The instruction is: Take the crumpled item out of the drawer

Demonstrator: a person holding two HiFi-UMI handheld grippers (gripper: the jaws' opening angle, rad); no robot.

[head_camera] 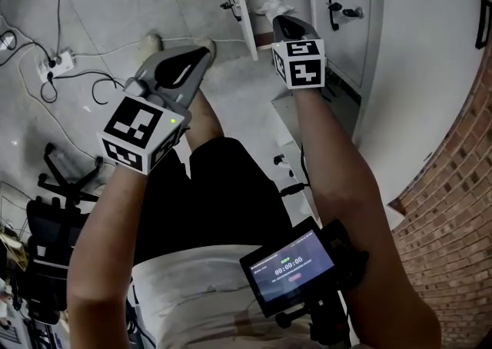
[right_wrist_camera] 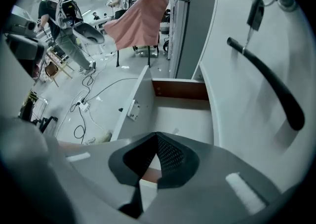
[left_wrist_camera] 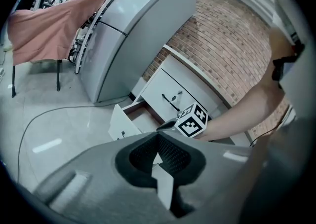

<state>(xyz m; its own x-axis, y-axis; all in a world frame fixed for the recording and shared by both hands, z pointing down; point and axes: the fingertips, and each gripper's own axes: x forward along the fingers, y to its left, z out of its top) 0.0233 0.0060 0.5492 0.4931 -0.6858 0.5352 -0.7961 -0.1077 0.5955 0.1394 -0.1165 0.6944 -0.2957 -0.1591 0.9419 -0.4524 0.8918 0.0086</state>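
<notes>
A big white cabinet [head_camera: 407, 55] filled the upper right of the head view; its drawer [head_camera: 240, 9] stood open at the top middle; the left gripper [head_camera: 204, 51] hung over the floor [head_camera: 115, 1], jaws closed on nothing; the right gripper [head_camera: 280, 21] pointed down at the drawer, jaws closed and empty; the small white crumpled item [head_camera: 274, 5] lay in the drawer, just above that gripper's tip.

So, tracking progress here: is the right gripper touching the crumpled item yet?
Cannot tell. Head view: the crumpled item sits at the tip of the right gripper, neither gap nor contact plain; the right gripper view hides it.
</notes>
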